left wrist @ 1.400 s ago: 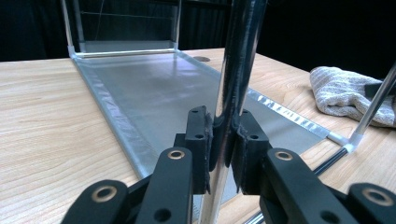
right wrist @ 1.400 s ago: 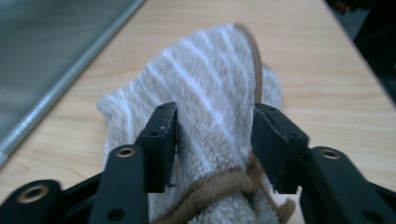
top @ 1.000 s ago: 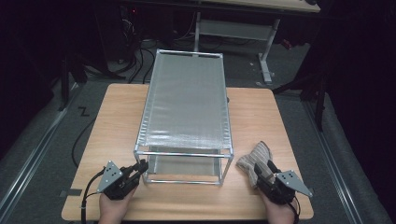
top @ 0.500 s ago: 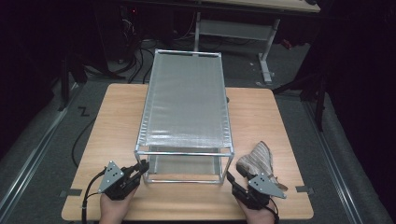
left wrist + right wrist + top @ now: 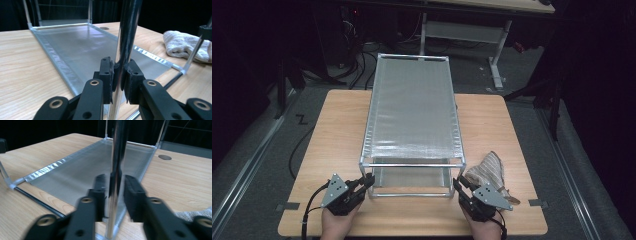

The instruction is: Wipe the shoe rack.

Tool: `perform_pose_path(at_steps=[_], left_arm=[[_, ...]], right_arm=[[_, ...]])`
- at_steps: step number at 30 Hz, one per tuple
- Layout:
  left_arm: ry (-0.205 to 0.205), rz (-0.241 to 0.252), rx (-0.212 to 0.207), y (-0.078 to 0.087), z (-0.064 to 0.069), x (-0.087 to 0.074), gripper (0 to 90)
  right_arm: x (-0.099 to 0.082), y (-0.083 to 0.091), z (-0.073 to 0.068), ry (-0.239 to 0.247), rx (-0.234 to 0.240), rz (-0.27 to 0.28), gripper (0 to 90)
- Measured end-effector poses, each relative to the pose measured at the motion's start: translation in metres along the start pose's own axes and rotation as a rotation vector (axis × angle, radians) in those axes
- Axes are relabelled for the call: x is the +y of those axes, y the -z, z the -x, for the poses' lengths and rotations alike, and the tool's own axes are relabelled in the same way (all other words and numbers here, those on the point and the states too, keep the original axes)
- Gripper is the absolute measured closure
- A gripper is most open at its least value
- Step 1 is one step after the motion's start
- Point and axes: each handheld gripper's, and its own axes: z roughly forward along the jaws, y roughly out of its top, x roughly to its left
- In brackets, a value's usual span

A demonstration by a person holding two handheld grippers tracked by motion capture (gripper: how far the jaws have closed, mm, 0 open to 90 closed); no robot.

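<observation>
Wooden table (image 5: 342, 125), bearing a two-tier metal-framed mesh rack (image 5: 414, 112) at its centre. Just right of the rack's near right corner, a crumpled cloth (image 5: 487, 170). At the near left post (image 5: 126, 37), left gripper (image 5: 362, 185) pinching the chrome tube firmly between its pads. At the near right post (image 5: 117, 152), right gripper (image 5: 460, 186), jaws just closed around the tube, pads apparently in contact. Best handled with both grips level and moved together, lest the light frame twist or tip.

No readable text, labels, brands or numbers on anything in view.
</observation>
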Motion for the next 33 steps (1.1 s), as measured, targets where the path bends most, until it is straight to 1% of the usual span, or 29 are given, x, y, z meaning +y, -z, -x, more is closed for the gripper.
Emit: perform_pose_path(at_steps=[4, 7, 8, 10, 13, 16, 19, 21, 24, 25, 26, 28, 29, 31, 32, 33], left_arm=[[0.002, -0.007, -0.01, -0.002, 0.002, 0.0, 77.8], [0.0, -0.02, -0.016, -0.005, -0.001, 0.002, 77.9], [0.002, -0.021, -0.016, -0.007, -0.002, 0.003, 78.0], [0.005, -0.032, -0.01, -0.011, -0.004, 0.005, 78.0], [0.018, -0.042, -0.009, -0.02, -0.007, 0.009, 77.9], [0.011, -0.054, -0.002, -0.029, -0.009, 0.013, 78.0], [0.008, -0.055, 0.017, -0.041, -0.01, 0.016, 78.1], [0.01, -0.049, 0.042, -0.049, -0.012, 0.018, 78.2], [0.023, -0.032, 0.078, -0.062, -0.015, 0.02, 78.2], [0.033, -0.024, 0.089, -0.066, -0.018, 0.02, 78.1], [0.046, -0.019, 0.095, -0.07, -0.019, 0.02, 77.9], [0.055, -0.021, 0.104, -0.075, -0.023, 0.022, 77.6], [0.06, -0.025, 0.1, -0.077, -0.024, 0.022, 77.4], [0.048, -0.039, 0.102, -0.076, -0.025, 0.022, 75.3], [0.042, -0.042, 0.107, -0.075, -0.025, 0.02, 72.1], [0.048, -0.04, 0.117, -0.07, -0.023, 0.018, 70.4]], right_arm=[[-0.001, 0.002, 0.003, -0.018, 0.007, 0.001, 81.3], [-0.002, 0.006, 0.003, -0.016, 0.004, 0.004, 81.4], [-0.003, 0.008, 0.002, -0.012, 0.011, 0.007, 81.4], [-0.004, 0.012, 0.001, -0.002, 0.014, 0.006, 81.3], [-0.006, 0.016, 0.0, 0.006, 0.015, 0.007, 81.3], [-0.007, 0.02, 0.001, 0.006, 0.013, 0.009, 81.3], [-0.009, 0.023, 0.002, 0.003, 0.008, 0.011, 81.4], [-0.009, 0.025, 0.001, 0.003, 0.012, 0.013, 81.3], [-0.01, 0.027, -0.002, 0.012, 0.024, 0.013, 81.2], [-0.01, 0.027, -0.003, 0.015, 0.027, 0.014, 81.2], [-0.01, 0.027, -0.004, 0.017, 0.032, 0.015, 81.2], [-0.009, 0.026, -0.006, 0.024, 0.043, 0.016, 81.1], [-0.009, 0.026, -0.007, 0.028, 0.048, 0.018, 81.1], [-0.009, 0.026, -0.008, 0.029, 0.054, 0.018, 81.1], [-0.009, 0.026, -0.008, 0.027, 0.056, 0.017, 81.1], [-0.009, 0.026, -0.008, 0.028, 0.057, 0.017, 81.1]])
